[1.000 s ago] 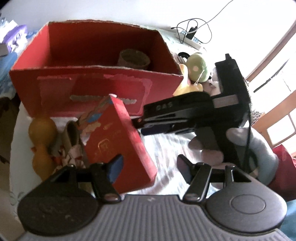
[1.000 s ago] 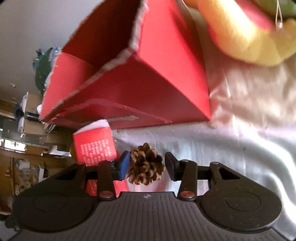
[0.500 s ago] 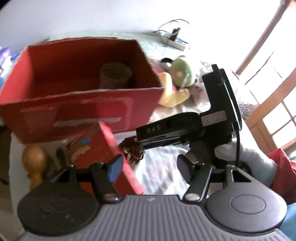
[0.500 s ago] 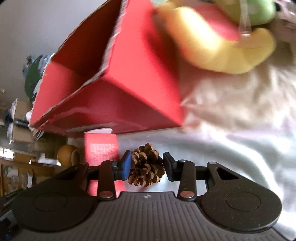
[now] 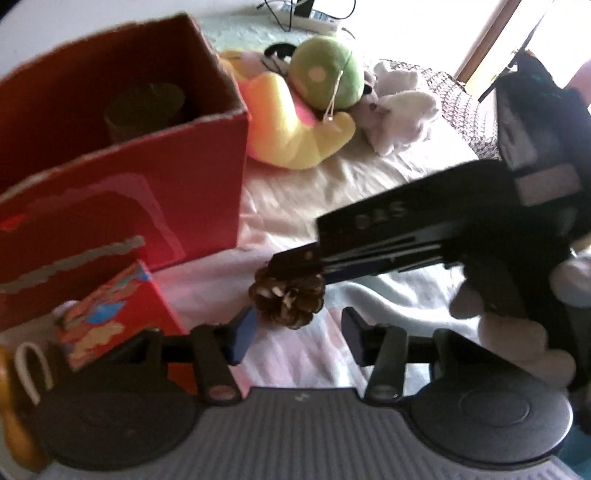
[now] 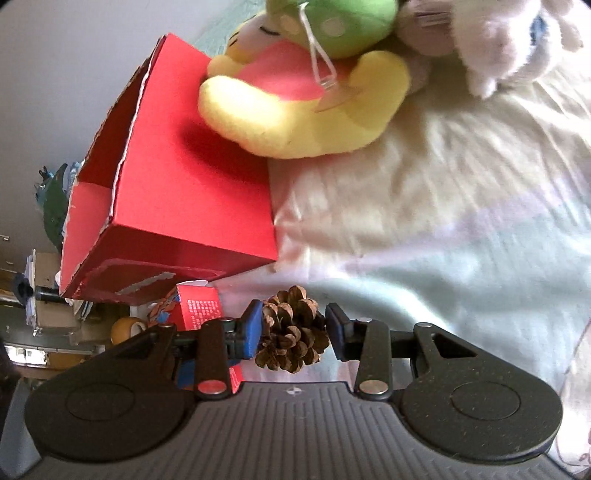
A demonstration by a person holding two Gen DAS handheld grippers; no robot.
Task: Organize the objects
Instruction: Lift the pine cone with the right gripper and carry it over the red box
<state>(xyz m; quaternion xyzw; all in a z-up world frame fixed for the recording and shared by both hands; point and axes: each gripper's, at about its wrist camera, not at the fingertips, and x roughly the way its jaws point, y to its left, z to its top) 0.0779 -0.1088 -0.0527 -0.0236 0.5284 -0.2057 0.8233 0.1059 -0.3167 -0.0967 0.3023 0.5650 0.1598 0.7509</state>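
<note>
My right gripper (image 6: 293, 330) is shut on a brown pine cone (image 6: 293, 332) and holds it above the pale bedsheet. In the left wrist view the right gripper's black body (image 5: 424, 232) reaches in from the right with the pine cone (image 5: 288, 301) at its tip. My left gripper (image 5: 295, 332) is open and empty, just below and in front of the cone. A large open red box (image 5: 122, 177) stands at the left, with a brown cup (image 5: 144, 107) inside. It also shows in the right wrist view (image 6: 177, 206).
A small red carton (image 5: 118, 321) stands in front of the big box, with a yellow gourd (image 5: 14, 435) at the far left. A yellow-and-green plush (image 5: 306, 110) and a white plush (image 5: 402, 110) lie right of the box. A power strip (image 5: 314, 18) lies far back.
The right gripper closed on the pine cone and lifted it off the sheet. The left gripper's view swung to the right, so the red box slid left.
</note>
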